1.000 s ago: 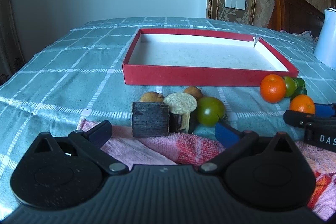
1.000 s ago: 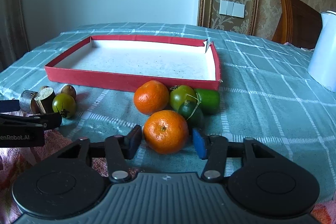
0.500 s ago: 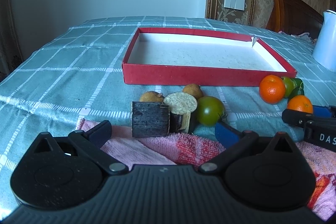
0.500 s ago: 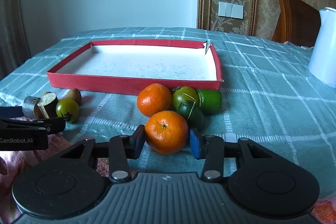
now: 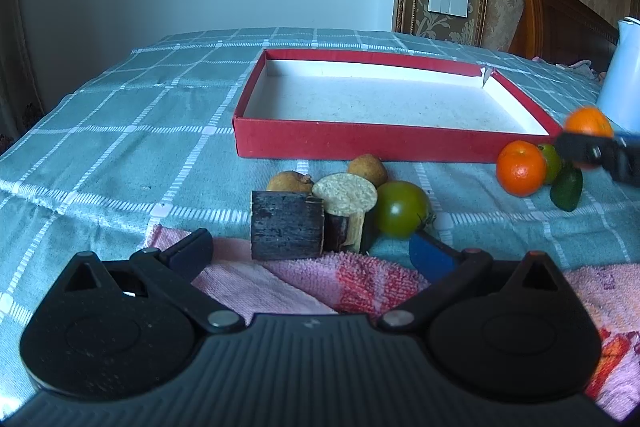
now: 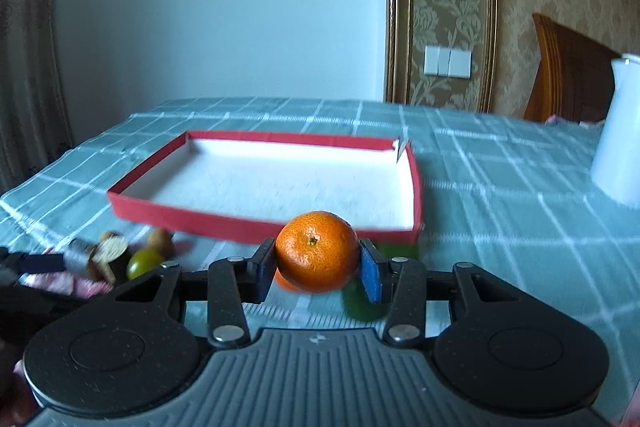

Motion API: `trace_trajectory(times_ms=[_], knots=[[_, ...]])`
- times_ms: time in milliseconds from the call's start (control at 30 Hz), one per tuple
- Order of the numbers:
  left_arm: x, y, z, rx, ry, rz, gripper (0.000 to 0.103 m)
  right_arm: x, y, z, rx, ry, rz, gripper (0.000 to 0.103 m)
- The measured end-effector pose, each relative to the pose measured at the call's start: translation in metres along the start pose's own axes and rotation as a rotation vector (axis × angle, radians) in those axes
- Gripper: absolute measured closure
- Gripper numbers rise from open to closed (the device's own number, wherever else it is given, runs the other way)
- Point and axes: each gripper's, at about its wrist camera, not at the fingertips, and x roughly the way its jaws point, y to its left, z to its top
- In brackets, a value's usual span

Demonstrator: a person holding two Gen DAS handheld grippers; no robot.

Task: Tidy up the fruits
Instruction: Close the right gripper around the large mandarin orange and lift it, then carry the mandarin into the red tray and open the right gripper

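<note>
Tangerine (image 6: 317,251) clamped between right hand-held gripper (image 6: 316,269) pads.

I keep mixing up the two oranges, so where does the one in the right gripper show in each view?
Left wrist view: held orange, far right edge, above the resting orange.
Right wrist view: held orange, centre, clamped in the right gripper.
Shared landmark: red tray.

Two oranges (image 5: 521,168) (image 6: 317,251), three green fruits (image 5: 401,214), two brown fruits (image 5: 367,169), two wood chunks (image 5: 286,225), one red tray (image 5: 360,143), one white jug (image 5: 622,75).
</note>
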Motion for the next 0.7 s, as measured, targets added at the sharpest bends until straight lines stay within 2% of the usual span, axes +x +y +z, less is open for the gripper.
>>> trace_trajectory(times_ms=[200, 500, 700], knots=[[0.0, -0.001, 0.0, -0.001, 0.0, 0.001, 0.0, 0.04, -0.009, 0.028, -0.022, 0.013, -0.023, 0.06], [0.0, -0.001, -0.001, -0.002, 0.0, 0.002, 0.0, 0.145, -0.036, 0.047, 0.051, 0.168, -0.058, 0.06], [0.001, -0.003, -0.001, 0.0, 0.002, 0.008, 0.0, 0.162, -0.04, 0.057, 0.047, 0.177, -0.065, 0.06]])
